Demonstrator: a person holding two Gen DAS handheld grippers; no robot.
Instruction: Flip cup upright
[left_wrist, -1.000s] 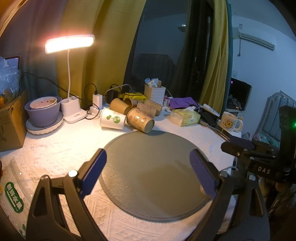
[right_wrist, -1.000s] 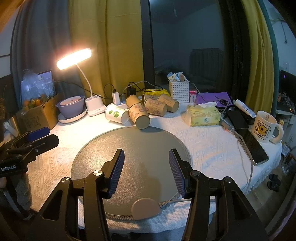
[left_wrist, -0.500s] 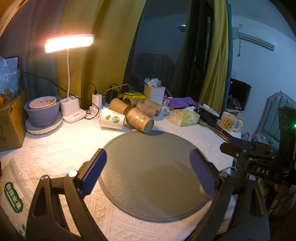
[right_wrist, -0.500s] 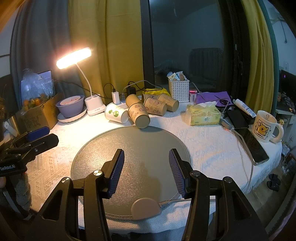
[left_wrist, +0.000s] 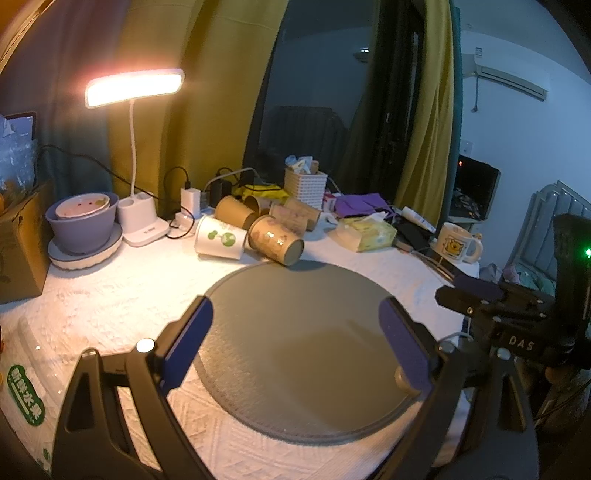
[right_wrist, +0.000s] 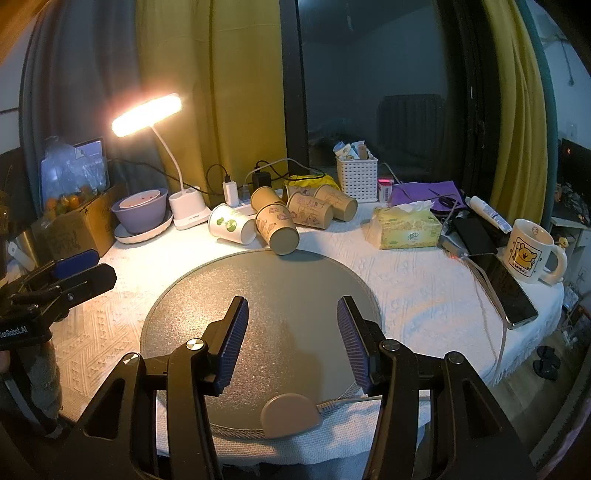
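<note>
Several paper cups lie on their sides at the far edge of a round grey mat (left_wrist: 306, 332) (right_wrist: 258, 295). The nearest is a brown printed cup (left_wrist: 275, 245) (right_wrist: 277, 229), its base towards me, touching the mat's far rim. A white cup with green dots (left_wrist: 219, 242) (right_wrist: 231, 224) lies to its left. More brown cups (right_wrist: 317, 208) lie behind. My left gripper (left_wrist: 295, 332) is open and empty above the mat's near half. My right gripper (right_wrist: 291, 336) is open and empty above the mat, and shows at the right of the left wrist view (left_wrist: 480, 299).
A lit desk lamp (left_wrist: 135, 85), a purple bowl on a plate (left_wrist: 83, 229), a cardboard box (right_wrist: 74, 229), chargers and cables stand at the back left. A white basket (right_wrist: 356, 177), tissue pack (right_wrist: 406, 227), phone (right_wrist: 506, 291) and bear mug (right_wrist: 528, 251) lie to the right.
Almost nothing. Both grippers stay open above the mat; the views have shifted only very slightly. The cups have not moved.
</note>
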